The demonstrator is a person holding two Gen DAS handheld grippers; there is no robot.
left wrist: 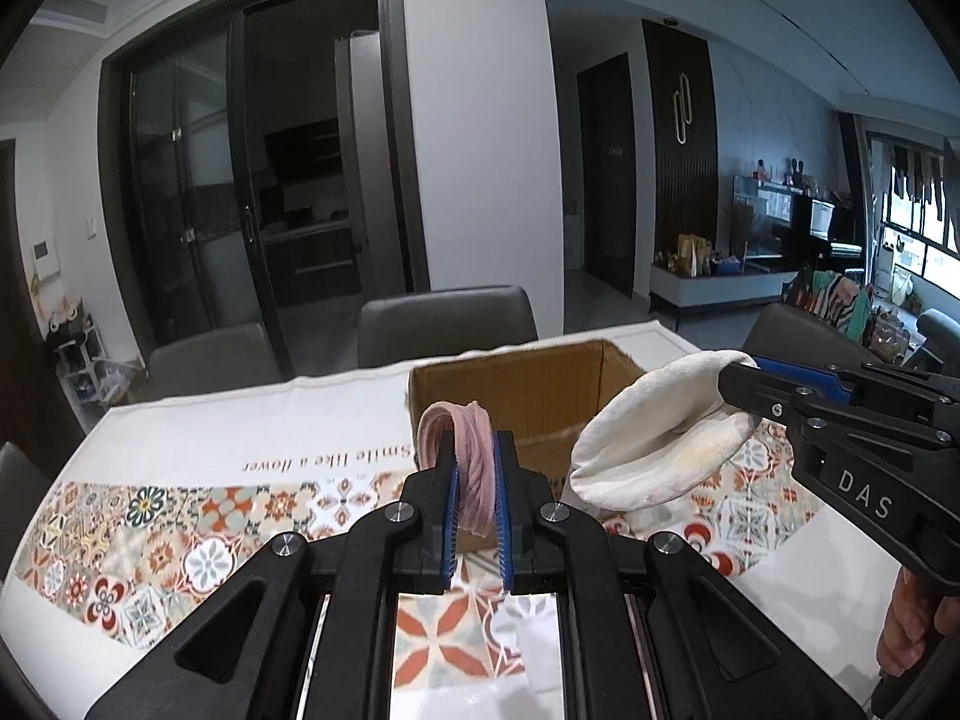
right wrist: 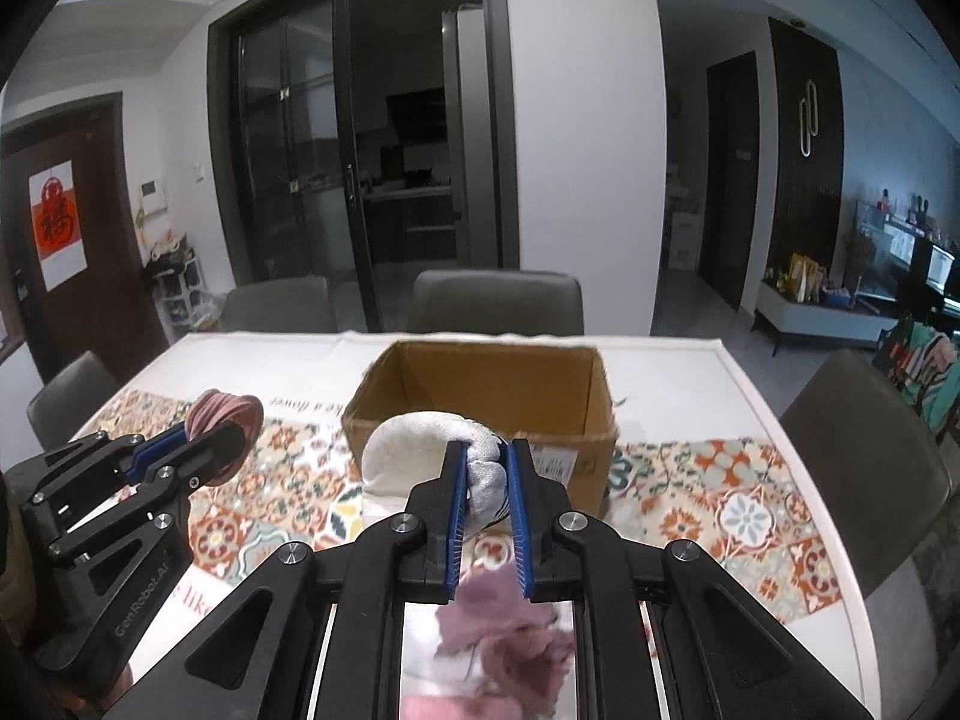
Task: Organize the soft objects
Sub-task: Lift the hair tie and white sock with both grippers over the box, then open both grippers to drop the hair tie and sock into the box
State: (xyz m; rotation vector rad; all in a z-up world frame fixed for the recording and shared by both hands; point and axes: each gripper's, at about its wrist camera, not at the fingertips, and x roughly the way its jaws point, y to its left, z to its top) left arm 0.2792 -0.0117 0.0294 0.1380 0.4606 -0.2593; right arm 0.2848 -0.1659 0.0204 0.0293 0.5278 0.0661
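My left gripper (left wrist: 476, 450) is shut on a pink ribbed sock (left wrist: 462, 450), held above the table in front of an open cardboard box (left wrist: 528, 396). It also shows at the left in the right wrist view (right wrist: 207, 441), with the pink sock (right wrist: 225, 417) in it. My right gripper (right wrist: 486, 462) is shut on a cream-white sock (right wrist: 420, 450), held just in front of the box (right wrist: 486, 402). In the left wrist view the right gripper (left wrist: 735, 387) comes in from the right with the white sock (left wrist: 654, 444) hanging beside the box.
The table carries a patterned tile-print cloth (right wrist: 720, 504) with lettering. Grey chairs (right wrist: 498, 303) stand around the table, one at the right (right wrist: 864, 438). A pink soft item (right wrist: 498, 624) lies below my right gripper, blurred.
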